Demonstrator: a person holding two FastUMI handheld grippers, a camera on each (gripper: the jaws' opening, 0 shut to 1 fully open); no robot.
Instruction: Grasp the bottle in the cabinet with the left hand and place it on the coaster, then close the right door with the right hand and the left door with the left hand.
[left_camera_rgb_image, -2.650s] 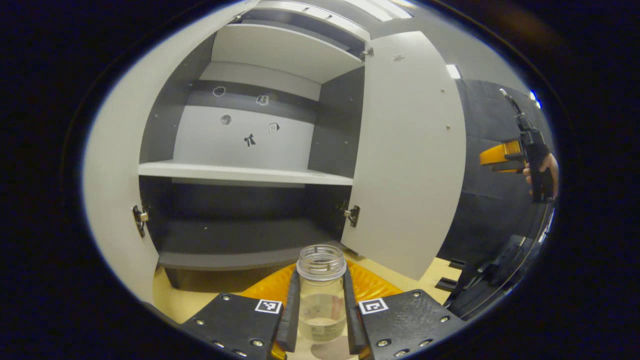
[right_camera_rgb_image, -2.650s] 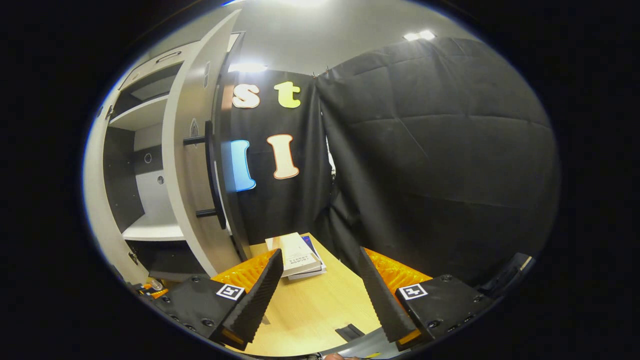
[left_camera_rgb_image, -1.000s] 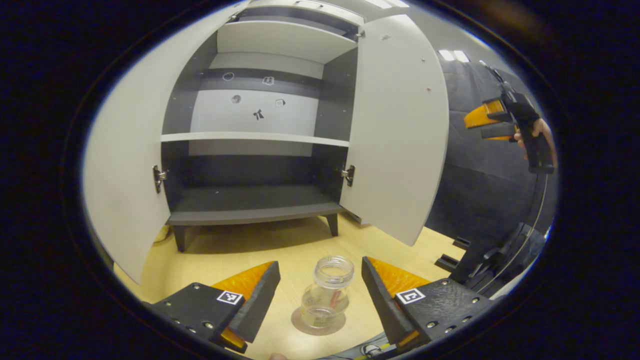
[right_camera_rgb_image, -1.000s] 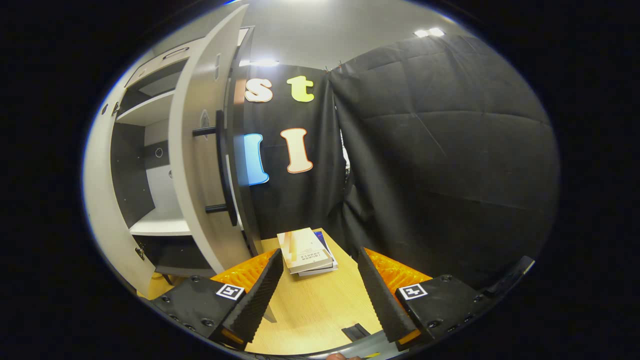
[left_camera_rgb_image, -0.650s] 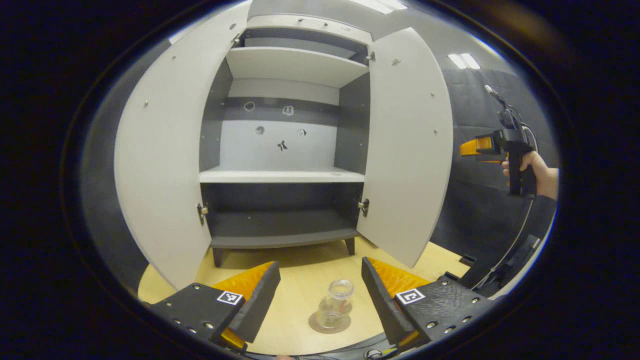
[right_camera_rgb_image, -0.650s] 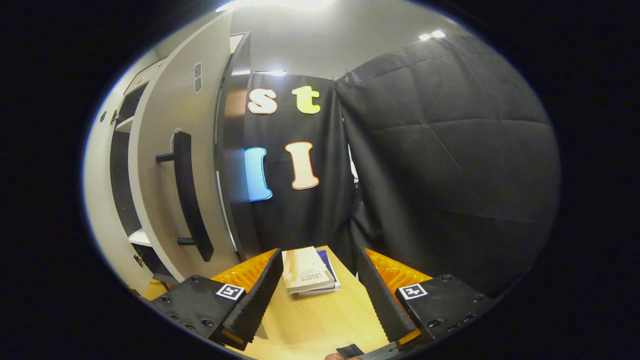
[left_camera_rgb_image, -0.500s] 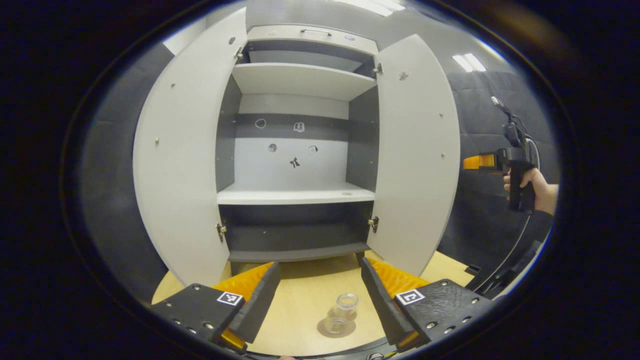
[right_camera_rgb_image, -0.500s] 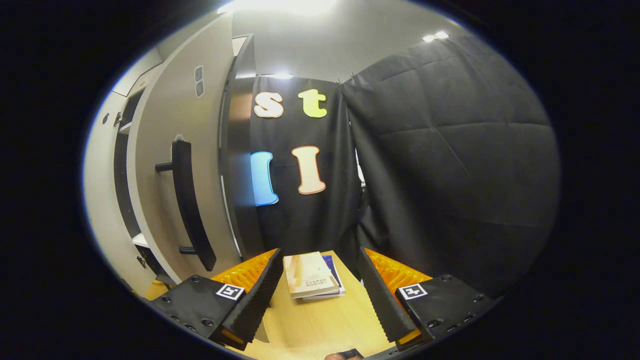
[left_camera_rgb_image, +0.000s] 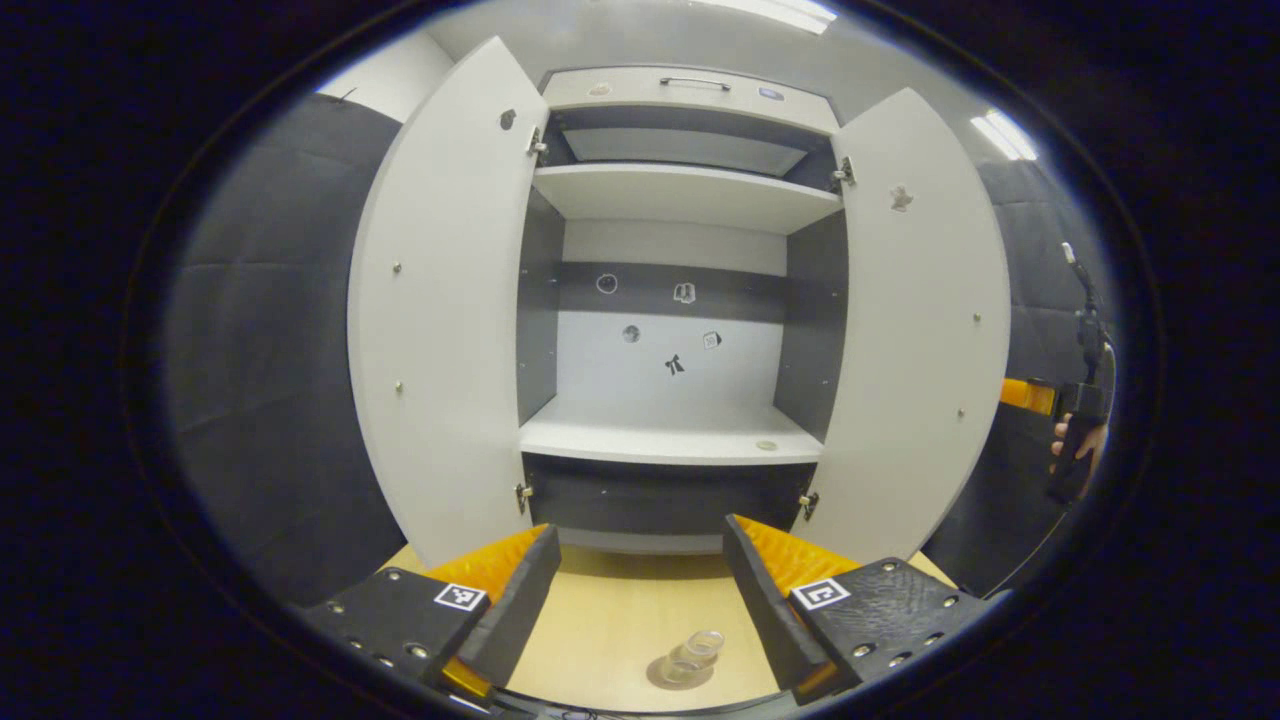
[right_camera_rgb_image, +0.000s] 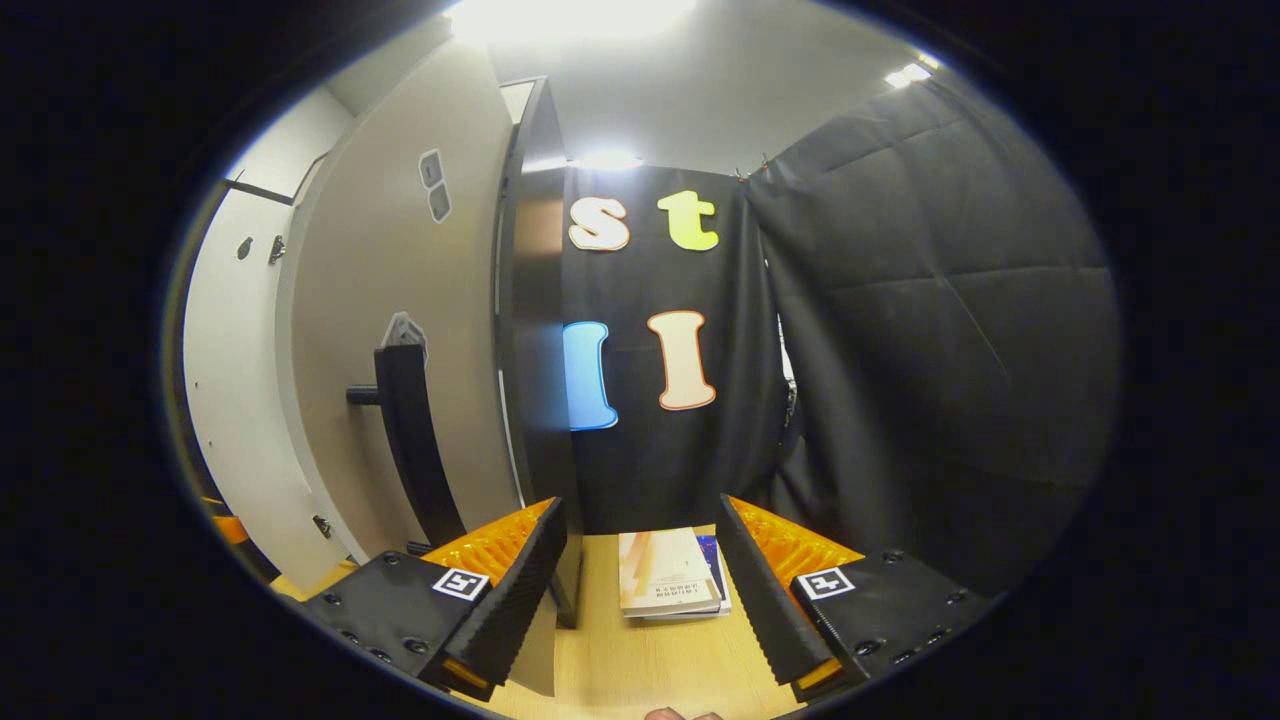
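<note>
Bottle (left_camera_rgb_image: 692, 657) stands on the coaster (left_camera_rgb_image: 668, 676) on the desk (left_camera_rgb_image: 610, 640), free between the left tool's (left_camera_rgb_image: 640, 600) wide-spread fingers. Both cabinet doors (left_camera_rgb_image: 440, 320) hang open. Right tool (right_camera_rgb_image: 640, 590), spread and empty, faces the right door's handle (right_camera_rgb_image: 415, 450).

Lying pale and wooden, a table (left_camera_rgb_image: 610, 640), carrying a round coaster (left_camera_rgb_image: 680, 673) with a clear bottle (left_camera_rgb_image: 693, 655) standing upright on it; bearing the cabinet (left_camera_rgb_image: 680, 420) at the far side and stacked books (right_camera_rgb_image: 668, 572) just beside it.
</note>
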